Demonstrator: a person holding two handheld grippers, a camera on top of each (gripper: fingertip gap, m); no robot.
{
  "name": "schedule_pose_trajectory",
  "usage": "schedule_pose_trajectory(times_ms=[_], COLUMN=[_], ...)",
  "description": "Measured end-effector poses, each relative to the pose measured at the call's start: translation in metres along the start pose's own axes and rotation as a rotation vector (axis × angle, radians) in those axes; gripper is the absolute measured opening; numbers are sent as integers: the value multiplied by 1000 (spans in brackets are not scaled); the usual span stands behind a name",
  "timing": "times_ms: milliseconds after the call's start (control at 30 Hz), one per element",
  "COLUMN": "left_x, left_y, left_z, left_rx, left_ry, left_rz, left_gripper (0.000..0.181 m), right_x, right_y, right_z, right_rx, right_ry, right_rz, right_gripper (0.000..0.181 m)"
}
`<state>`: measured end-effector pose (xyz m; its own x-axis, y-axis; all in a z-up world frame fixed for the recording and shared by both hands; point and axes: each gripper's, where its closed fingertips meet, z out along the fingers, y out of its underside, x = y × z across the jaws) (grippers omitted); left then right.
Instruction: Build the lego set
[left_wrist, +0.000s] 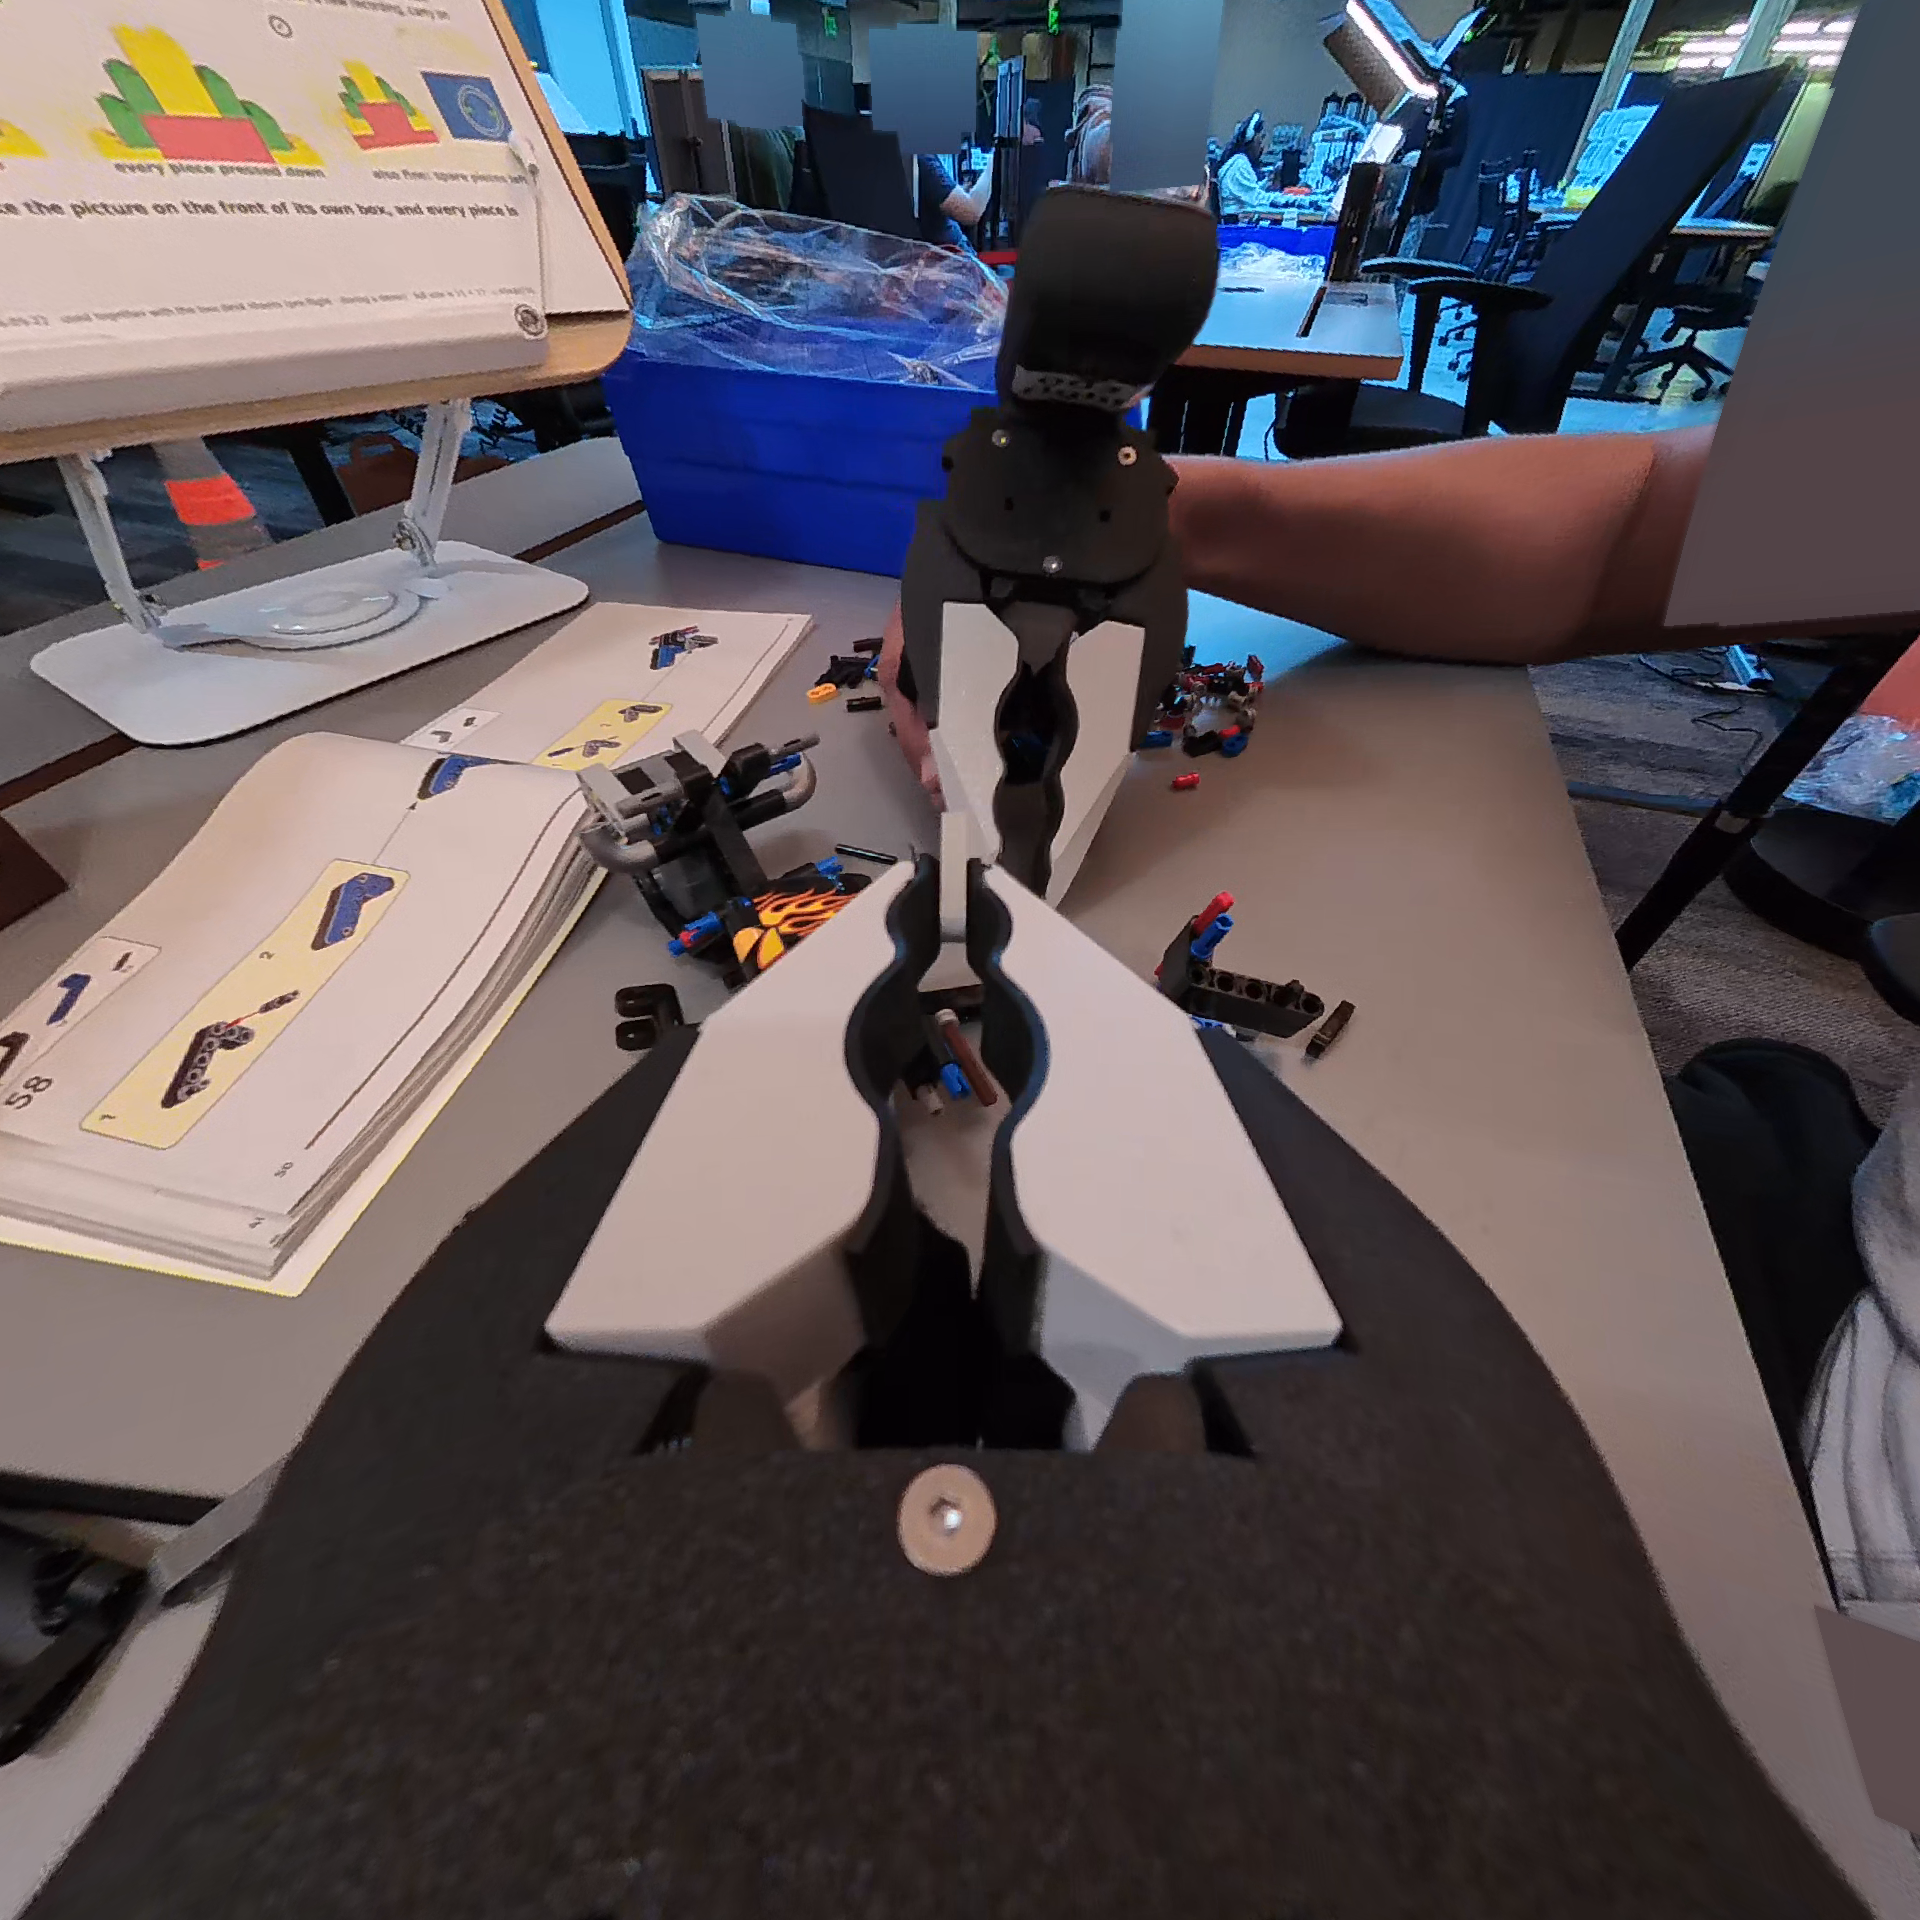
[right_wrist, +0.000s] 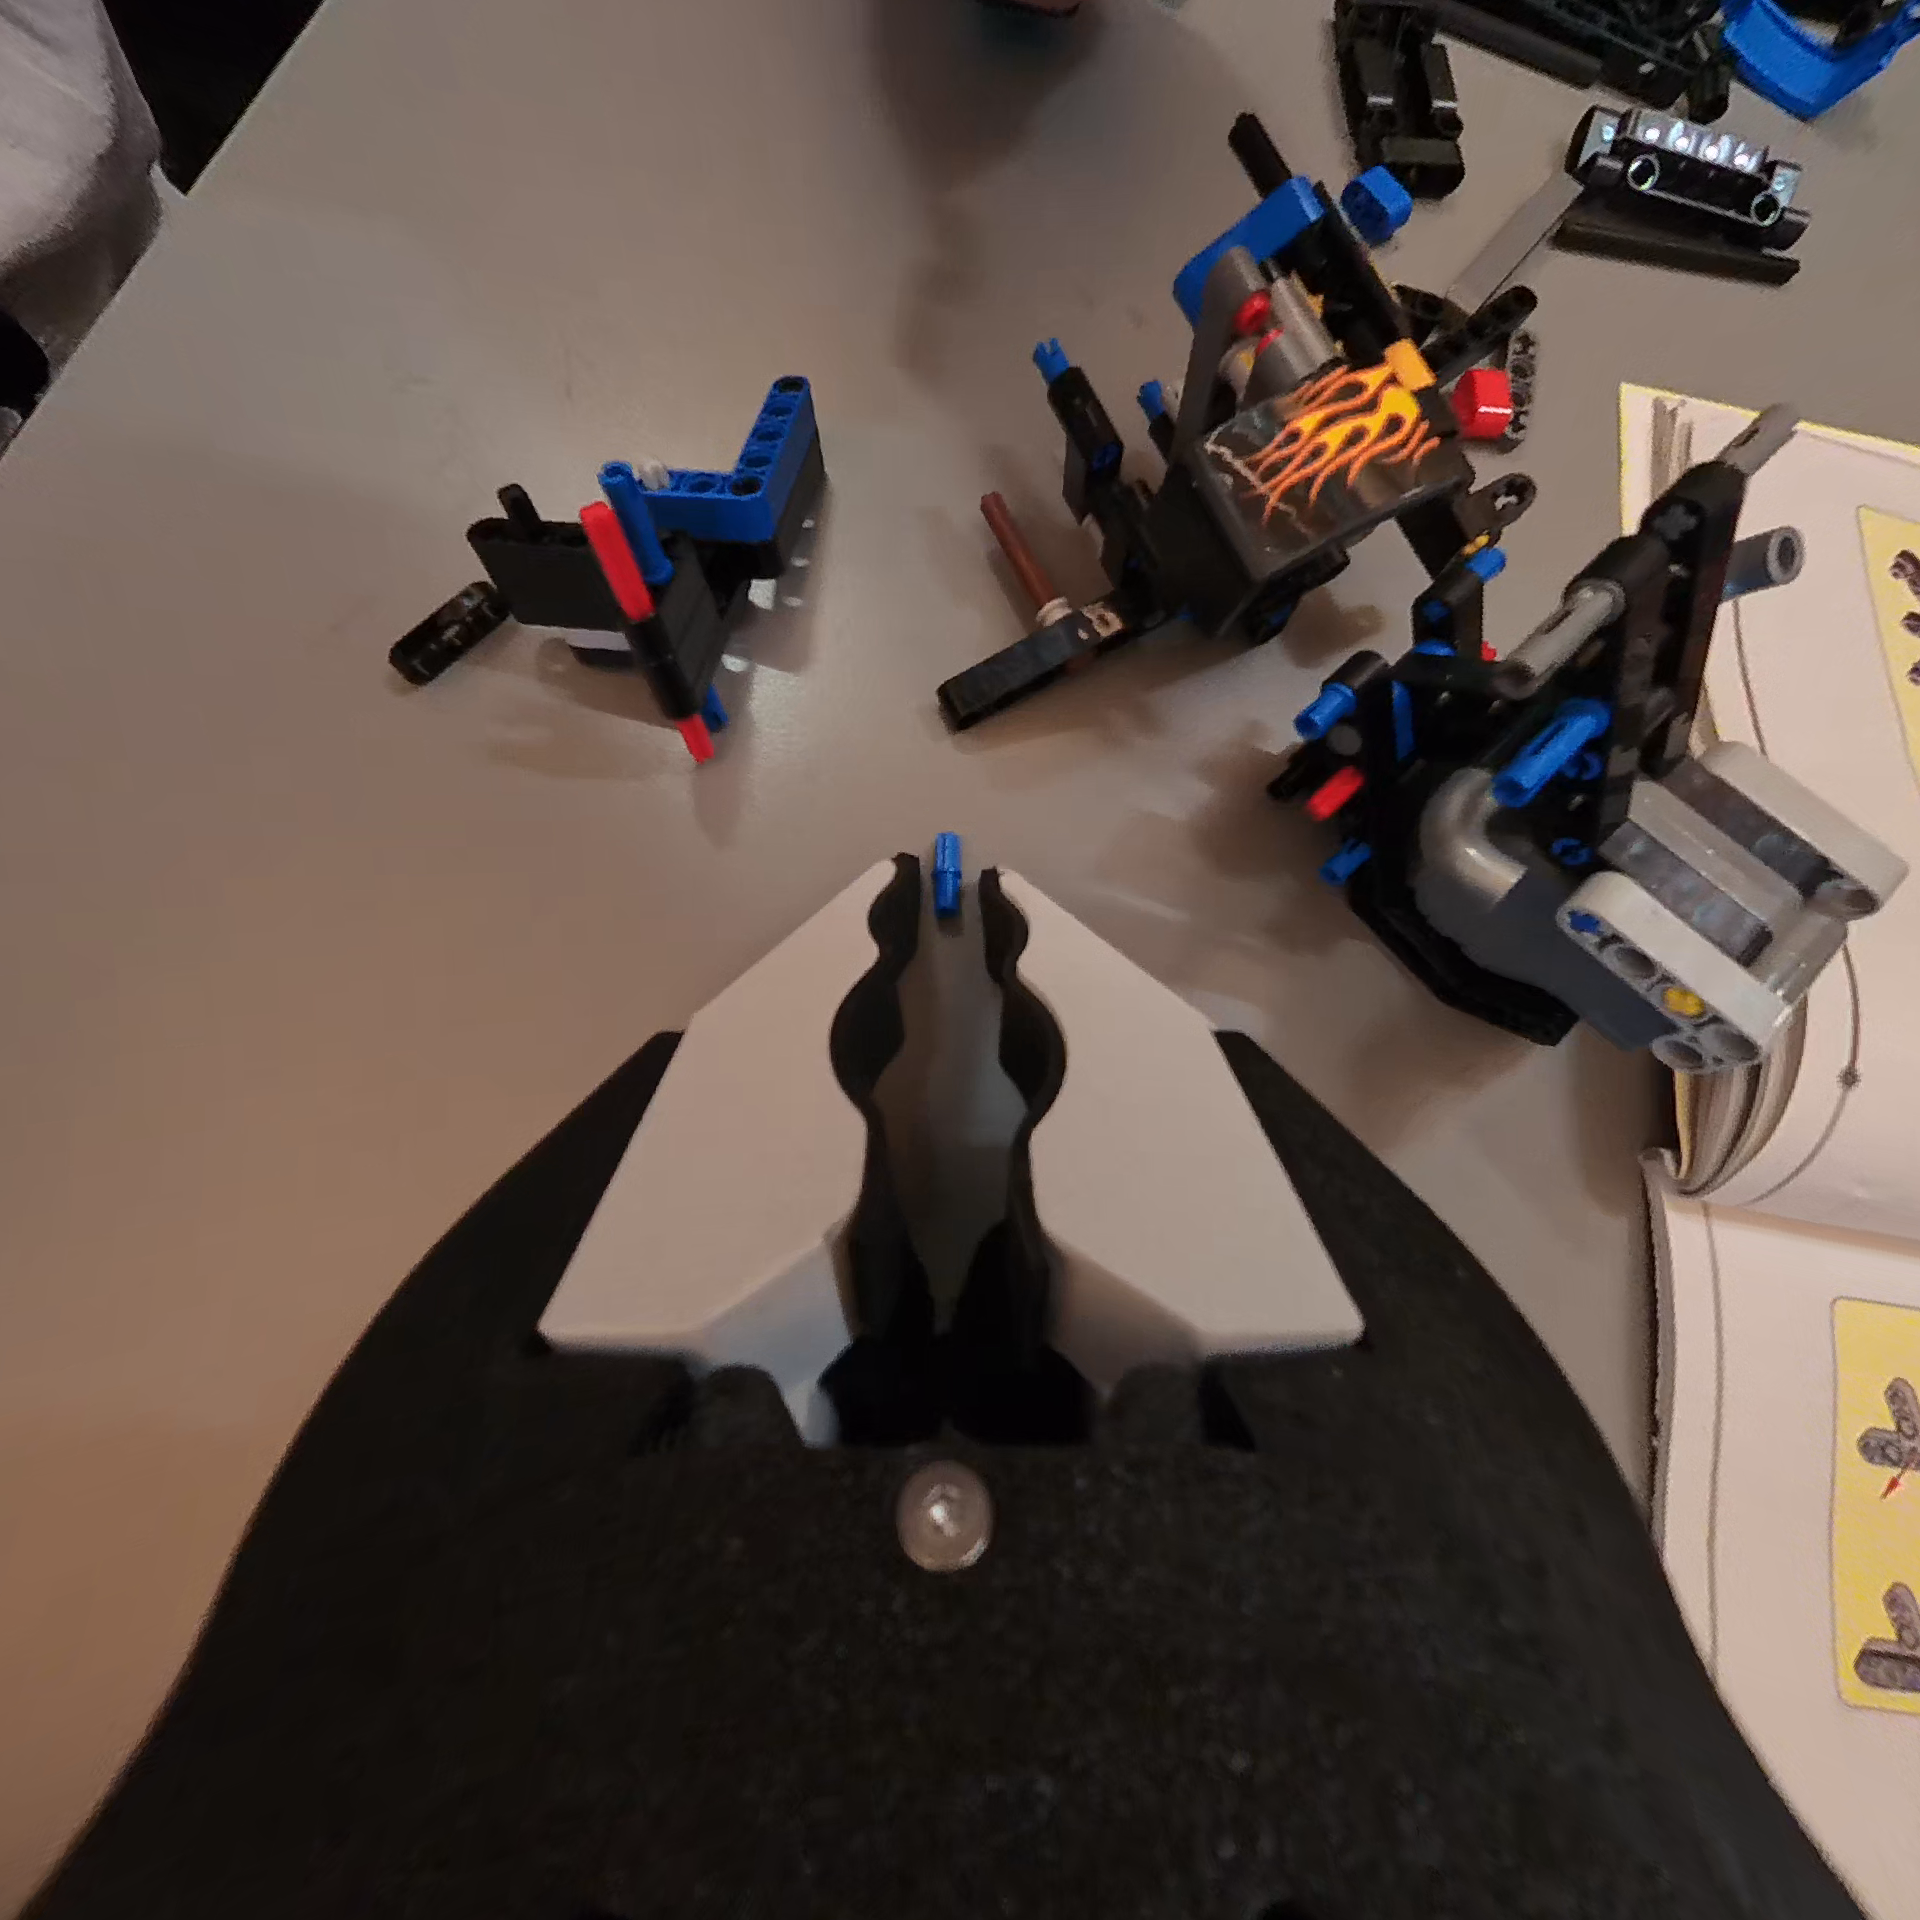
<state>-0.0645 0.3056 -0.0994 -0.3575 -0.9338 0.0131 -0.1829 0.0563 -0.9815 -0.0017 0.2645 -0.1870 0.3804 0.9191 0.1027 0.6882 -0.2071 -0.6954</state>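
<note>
Grey table (right_wrist: 520, 260), office chairs (left_wrist: 1538, 301) behind

Right gripper (right_wrist: 943, 883): matt grainy black body, smooth pale plastic fingers (right_wrist: 1143, 1143), a shiny metal screw (right_wrist: 943, 1512). It is pinching a glossy blue plastic pin (right_wrist: 944, 871). Ahead, the smooth matt grey surface (right_wrist: 520, 260) is carrying glossy plastic assemblies (right_wrist: 1320, 468). To its right, a paper booklet (right_wrist: 1787, 1351) is showing matt pages.

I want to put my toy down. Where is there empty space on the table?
Bare grey tabletop lies left of the right gripper, below the small blue-and-black lego piece. It is crowded right, around the flame-patterned lego assembly and open instruction booklet.
</note>
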Motion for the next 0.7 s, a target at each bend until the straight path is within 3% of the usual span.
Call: schedule_pose_trajectory(times_ms=[333, 400, 567, 700], left_x=[-7, -14, -27, -23], left_y=[-1, -4, -20, -31], left_z=[-1, -3, -16, -22], left_rx=[0, 15, 66, 103], left_ry=[-67, -128, -349, -395], left_rz=[61, 111, 361, 403], left_gripper=[2, 2, 2, 2], right_x=[1, 12, 26, 37], right_y=[-5, -25, -114, -142], right_z=[4, -3, -19, -15], right_rx=[6, 87, 440, 594], right_ry=[7, 51, 73, 120], right_rz=[68, 166, 453, 586], right_gripper=[3, 3, 3, 3])
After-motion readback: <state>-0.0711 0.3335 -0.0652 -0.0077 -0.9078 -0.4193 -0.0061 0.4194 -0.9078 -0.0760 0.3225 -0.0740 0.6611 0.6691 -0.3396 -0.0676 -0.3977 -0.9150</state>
